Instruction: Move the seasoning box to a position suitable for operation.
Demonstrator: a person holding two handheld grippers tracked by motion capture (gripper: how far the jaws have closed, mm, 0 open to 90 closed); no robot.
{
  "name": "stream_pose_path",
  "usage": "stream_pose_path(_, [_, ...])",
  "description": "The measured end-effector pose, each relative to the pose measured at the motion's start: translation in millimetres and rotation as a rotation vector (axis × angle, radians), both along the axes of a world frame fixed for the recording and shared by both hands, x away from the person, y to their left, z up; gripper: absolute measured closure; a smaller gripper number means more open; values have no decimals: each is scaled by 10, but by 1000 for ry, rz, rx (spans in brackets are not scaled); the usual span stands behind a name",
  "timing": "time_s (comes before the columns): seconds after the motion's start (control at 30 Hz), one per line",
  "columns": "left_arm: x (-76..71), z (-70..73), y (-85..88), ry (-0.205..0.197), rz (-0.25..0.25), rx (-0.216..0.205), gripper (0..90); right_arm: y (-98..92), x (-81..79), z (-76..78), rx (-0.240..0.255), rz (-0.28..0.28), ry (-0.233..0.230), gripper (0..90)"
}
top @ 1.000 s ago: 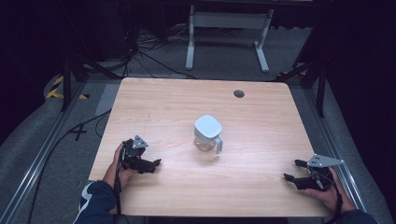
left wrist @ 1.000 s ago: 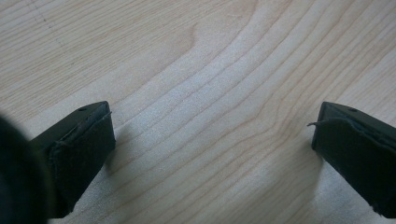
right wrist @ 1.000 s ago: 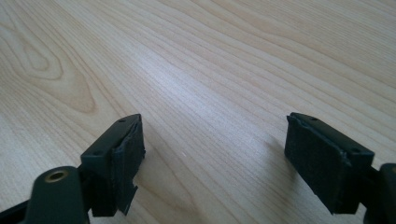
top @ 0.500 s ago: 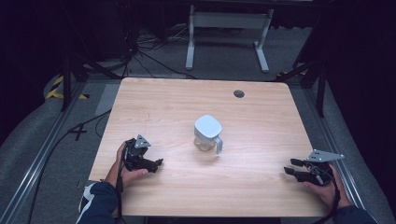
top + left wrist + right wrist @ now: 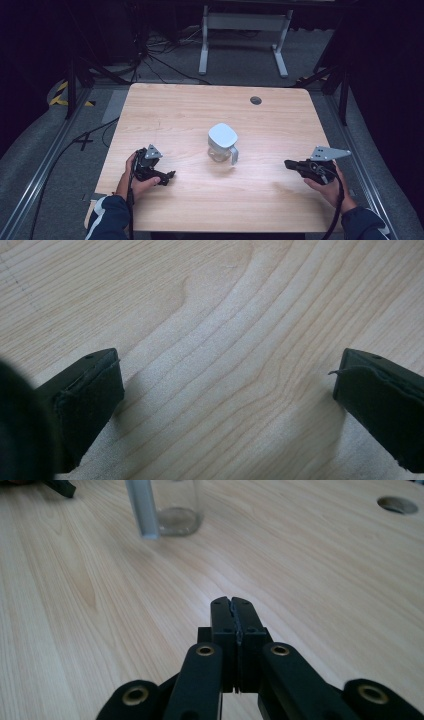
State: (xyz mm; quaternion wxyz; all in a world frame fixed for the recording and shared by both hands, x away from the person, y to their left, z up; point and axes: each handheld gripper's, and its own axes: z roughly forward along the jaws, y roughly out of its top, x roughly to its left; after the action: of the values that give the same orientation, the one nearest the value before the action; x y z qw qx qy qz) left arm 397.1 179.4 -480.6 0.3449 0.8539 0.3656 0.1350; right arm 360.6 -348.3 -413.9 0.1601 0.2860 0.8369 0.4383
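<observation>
Glass jug (image 5: 221,145) stands upright mid-frame on the counter (image 5: 280,125), handle pointing lower right, bare wood all round. Right gripper (image 5: 291,164), jaws just closing on nothing, pressed together; left gripper (image 5: 167,176) jaws wide, empty.

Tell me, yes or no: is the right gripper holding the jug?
No: the right gripper has its jaws pressed together on nothing, well short of the jug.

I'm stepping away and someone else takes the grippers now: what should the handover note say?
Left gripper: open, empty, low over the table at its near left.
Right gripper: jaws have just closed, on nothing; it sits at the near right, pointing at the jug.
Jug: upright mid-table, white lid on, handle toward the near side, apart from both grippers.
Done: nothing visible.
Left: reach and grip the jug.
</observation>
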Motion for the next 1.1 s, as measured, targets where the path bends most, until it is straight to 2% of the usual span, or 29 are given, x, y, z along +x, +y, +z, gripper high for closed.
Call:
stream_pose_path(0.03, [-2,1,0,2,1,1,0,120,60,62,17,17,-12,900])
stream_pose_path(0.1, [-3,1,-1,3,3,-1,0,243,115,121,22,37,-28,900])
stream_pose_path(0.13, [-3,1,-1,3,3,-1,0,243,115,121,22,37,-28,900])
stream_pose_path(0.17, [-3,1,0,3,3,0,0,411,179,211,35,60,-47,900])
stream_pose_path(0.2, [0,-1,0,-1,0,-1,0,411,179,211,35,60,-47,900])
stream_pose_path(0.23, [2,-1,0,-1,-2,-1,0,572,225,295,45,87,-69,900])
stream_pose_path(0.27, [1,-1,0,-1,0,-1,0,572,225,295,45,87,-69,900])
stream_pose_path(0.3, [-2,0,-1,1,2,-1,0,737,269,366,57,125,-95,900])
stream_pose_path(0.37, [-1,1,0,1,0,1,0,797,284,390,59,136,-99,900])
stream_pose_path(0.43, [0,-1,1,-10,-4,2,4,1036,359,460,81,172,-122,900])
stream_pose_path(0.5, [-1,-1,0,-8,-3,1,5,1143,398,473,88,180,-124,900])
stream_pose_path(0.53, [-1,-1,0,-8,-3,1,5,1143,398,473,88,180,-124,900])
stream_pose_path(0.7, [-17,0,-2,-2,8,-1,8,1388,498,395,63,219,-116,900])
stream_pose_path(0.8, [-26,-1,-3,-5,16,-2,8,1415,529,409,73,223,-122,900])
stream_pose_path(0.83, [-28,0,-4,-6,19,-2,8,1413,548,425,90,223,-127,900])
stream_pose_path(1.03, [-40,2,-6,-6,31,4,8,1476,580,422,82,235,-122,900])
stream_pose_path(1.1, [-50,2,-11,-3,42,3,7,1517,588,403,58,238,-119,900])
